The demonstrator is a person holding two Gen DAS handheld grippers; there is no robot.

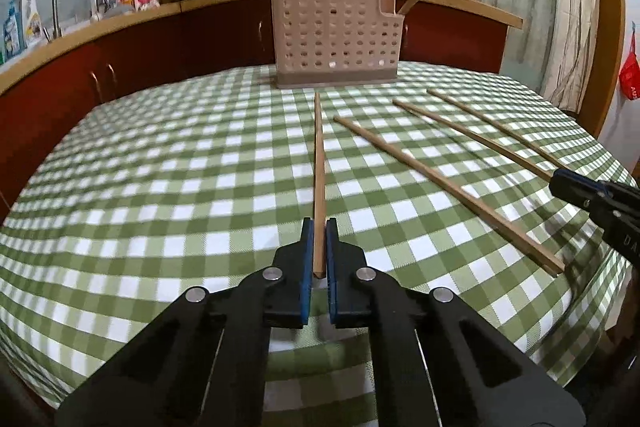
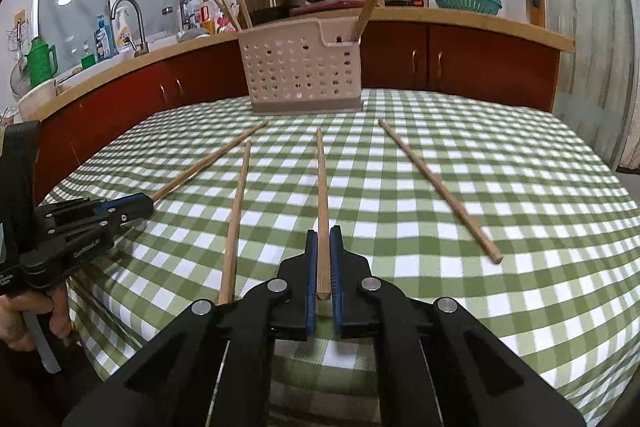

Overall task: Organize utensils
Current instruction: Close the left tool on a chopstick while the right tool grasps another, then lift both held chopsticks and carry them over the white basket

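Each chopstick's near end sat hidden between pads: left gripper [image 1: 319,227] and right gripper [image 2: 324,233] clamped 1 apiece, 2 loose chopsticks [image 2: 234,223] alongside.

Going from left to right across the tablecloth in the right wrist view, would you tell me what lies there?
left gripper, holding the leftmost chopstick → second chopstick → third chopstick, clamped in the right gripper → rightmost chopstick.
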